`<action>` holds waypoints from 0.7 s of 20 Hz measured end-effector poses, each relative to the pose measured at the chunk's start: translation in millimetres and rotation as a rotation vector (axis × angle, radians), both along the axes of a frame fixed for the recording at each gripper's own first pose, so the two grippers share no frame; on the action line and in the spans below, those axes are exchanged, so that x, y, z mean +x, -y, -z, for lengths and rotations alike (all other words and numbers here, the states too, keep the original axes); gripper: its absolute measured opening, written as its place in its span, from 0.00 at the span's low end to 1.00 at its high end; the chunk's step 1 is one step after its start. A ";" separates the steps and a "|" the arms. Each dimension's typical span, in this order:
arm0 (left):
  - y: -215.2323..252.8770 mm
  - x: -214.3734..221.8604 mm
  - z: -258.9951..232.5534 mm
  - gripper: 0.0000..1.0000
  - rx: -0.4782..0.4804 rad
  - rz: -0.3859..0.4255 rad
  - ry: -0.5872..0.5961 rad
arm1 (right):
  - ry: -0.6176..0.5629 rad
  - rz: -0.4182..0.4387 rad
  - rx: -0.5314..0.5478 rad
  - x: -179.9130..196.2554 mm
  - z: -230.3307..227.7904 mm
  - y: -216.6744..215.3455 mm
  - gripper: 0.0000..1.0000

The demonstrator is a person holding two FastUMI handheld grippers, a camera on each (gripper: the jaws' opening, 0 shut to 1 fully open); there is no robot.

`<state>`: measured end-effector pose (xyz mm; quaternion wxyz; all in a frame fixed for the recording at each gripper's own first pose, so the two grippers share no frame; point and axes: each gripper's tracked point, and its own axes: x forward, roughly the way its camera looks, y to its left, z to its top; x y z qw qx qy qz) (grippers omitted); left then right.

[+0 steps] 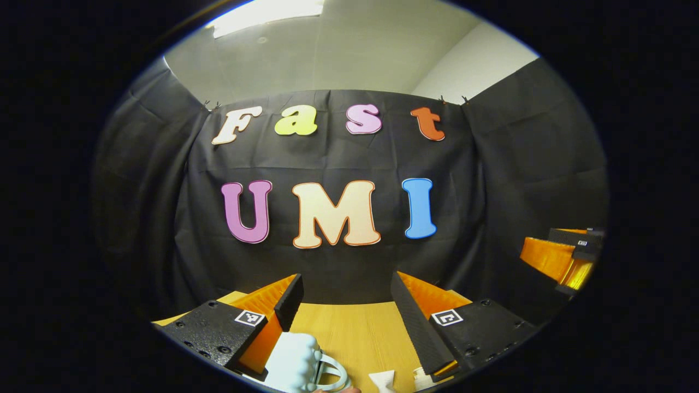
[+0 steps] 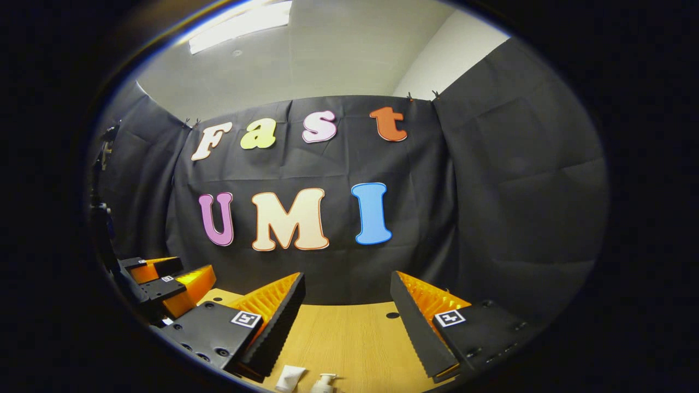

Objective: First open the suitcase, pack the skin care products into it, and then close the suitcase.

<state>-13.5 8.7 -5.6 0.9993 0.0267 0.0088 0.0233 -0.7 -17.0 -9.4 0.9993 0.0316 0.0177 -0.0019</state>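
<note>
In the left gripper view a pale, ribbed small suitcase (image 1: 295, 360) with a looped handle (image 1: 334, 371) lies on the wooden table (image 1: 355, 327), low and just inside my left finger. My left gripper (image 1: 345, 289) hangs open above it, touching nothing. Two white skin care items (image 1: 382, 379) peek in at the bottom edge. In the right gripper view my right gripper (image 2: 347, 284) is open over the table (image 2: 349, 333), with a white tube (image 2: 289, 377) and a pump bottle (image 2: 323, 383) below it at the bottom edge.
The black cloth wall stands close behind the table's far edge. The right gripper (image 1: 562, 256) shows far right in the left gripper view, and the left gripper (image 2: 164, 281) far left in the right gripper view. A small dark hole (image 2: 392, 315) marks the tabletop.
</note>
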 end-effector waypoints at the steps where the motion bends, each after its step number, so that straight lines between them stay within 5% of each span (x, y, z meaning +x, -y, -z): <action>1: 0.3 -0.8 1.3 0.95 -0.002 -0.002 -0.002 | -0.002 -0.002 -0.005 0.8 1.5 0.0 0.98; 9: -1.8 -7.2 17.2 0.94 -0.009 -0.019 -0.035 | -0.033 -0.044 -0.033 -3.8 15.4 -8.3 0.99; 14: 12.9 -8.1 65.8 0.95 0.010 -0.032 -0.153 | -0.084 -0.114 -0.042 -9.0 38.3 -3.7 0.99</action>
